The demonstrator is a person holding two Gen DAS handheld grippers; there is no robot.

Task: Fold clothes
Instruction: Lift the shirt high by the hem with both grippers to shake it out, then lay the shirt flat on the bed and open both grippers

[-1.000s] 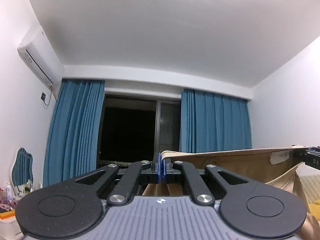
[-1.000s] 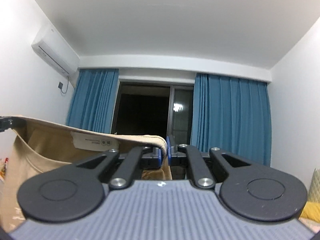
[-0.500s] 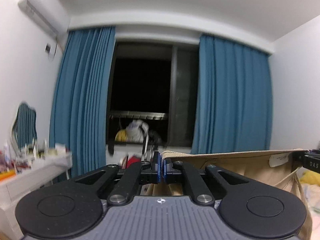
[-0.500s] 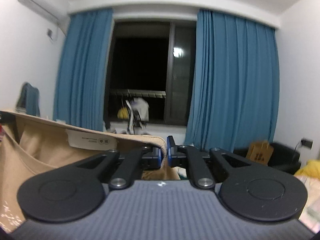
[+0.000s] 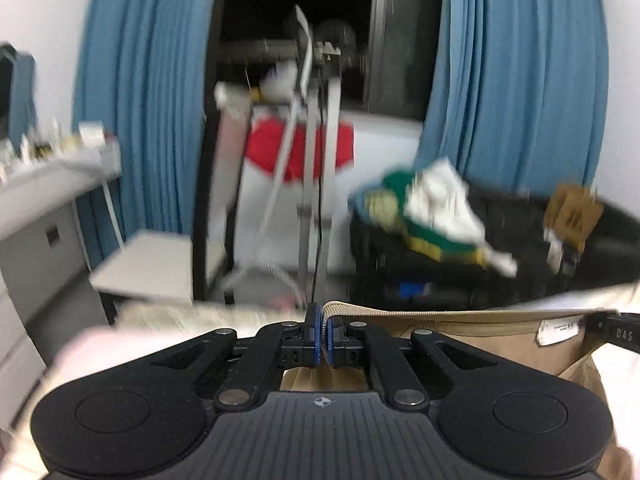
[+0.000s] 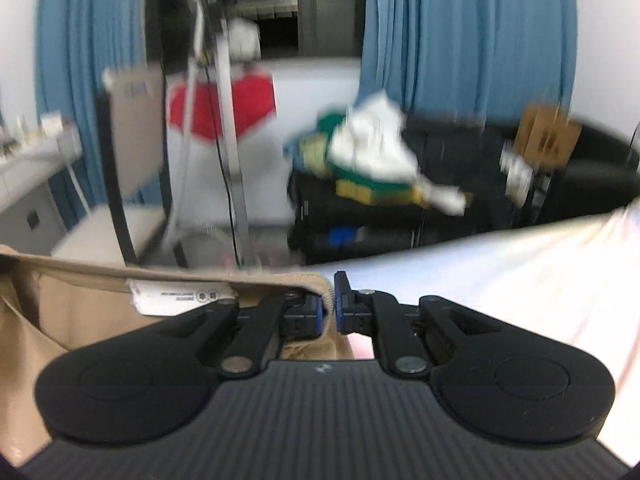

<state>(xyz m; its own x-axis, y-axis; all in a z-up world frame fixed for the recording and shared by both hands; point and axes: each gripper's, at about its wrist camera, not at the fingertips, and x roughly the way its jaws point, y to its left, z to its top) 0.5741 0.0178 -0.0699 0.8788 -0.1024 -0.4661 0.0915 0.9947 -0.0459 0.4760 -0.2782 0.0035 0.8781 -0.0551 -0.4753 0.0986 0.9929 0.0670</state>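
Observation:
A beige garment hangs stretched between my two grippers, its ribbed hem pulled taut and a white care label showing inside. My left gripper is shut on the hem's left end. My right gripper is shut on the hem's right end, with the garment spreading to its left and the label near the fingers. The right gripper's tip shows at the right edge of the left wrist view. The lower part of the garment is hidden below both grippers.
A pale sheet-covered bed lies below and ahead. Beyond it stand a garment steamer pole, a pile of green and white clothes on a dark couch, a grey desk at left, and blue curtains.
Both grippers have tilted down from the ceiling and window toward the bed and room, still holding the garment's hem stretched between them. The views are motion-blurred now.

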